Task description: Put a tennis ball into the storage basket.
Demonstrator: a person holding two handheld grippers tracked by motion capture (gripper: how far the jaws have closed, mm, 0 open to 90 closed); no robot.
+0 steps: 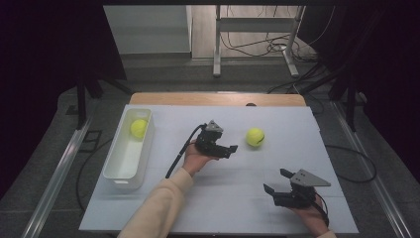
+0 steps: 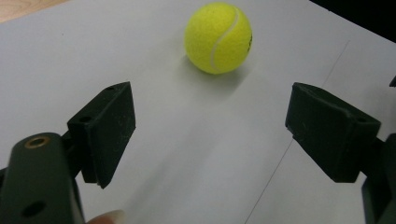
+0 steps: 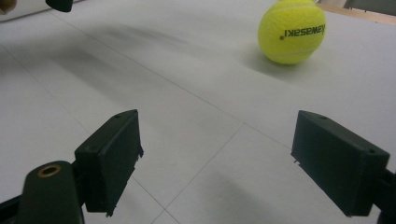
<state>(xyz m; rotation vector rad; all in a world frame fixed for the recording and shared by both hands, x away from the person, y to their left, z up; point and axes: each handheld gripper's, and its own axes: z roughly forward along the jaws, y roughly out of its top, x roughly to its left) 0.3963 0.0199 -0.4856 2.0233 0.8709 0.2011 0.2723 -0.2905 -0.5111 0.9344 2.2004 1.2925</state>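
While second ball (image 1: 255, 137) lies outside, bin (image 1: 115, 163) holds ball (image 1: 138, 128).

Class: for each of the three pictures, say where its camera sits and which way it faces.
High view: above the person's side, looking forward and down on the table; forearms, left gripper, right gripper.
Left gripper view: along its own open fingers toward the tennis ball.
Right gripper view: low, along its open fingers.
All three share that ball.
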